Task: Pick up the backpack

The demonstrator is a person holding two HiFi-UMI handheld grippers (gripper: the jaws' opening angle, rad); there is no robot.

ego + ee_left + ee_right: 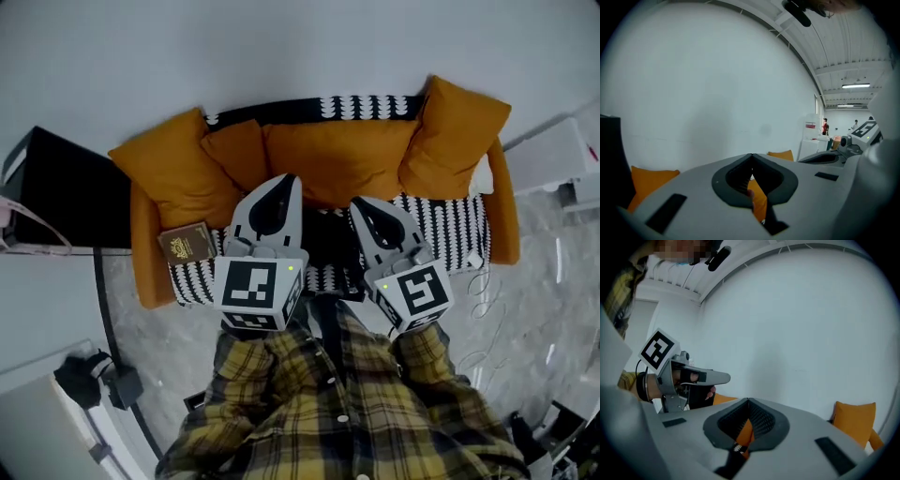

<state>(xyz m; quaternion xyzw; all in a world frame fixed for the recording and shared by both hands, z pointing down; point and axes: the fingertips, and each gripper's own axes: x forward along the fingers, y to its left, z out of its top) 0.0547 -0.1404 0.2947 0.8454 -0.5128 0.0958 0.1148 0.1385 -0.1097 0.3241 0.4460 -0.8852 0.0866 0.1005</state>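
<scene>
Left tool (287, 180) and right tool (362, 202) both have their jaws pressed together on nothing. The backpack (328, 246) (dark, mostly hidden between them) sits mid-seat at the sofa's (145, 258) front edge.

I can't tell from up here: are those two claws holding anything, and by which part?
Nothing is held. The left gripper and the right gripper are both shut and empty, pointing toward the sofa.
</scene>
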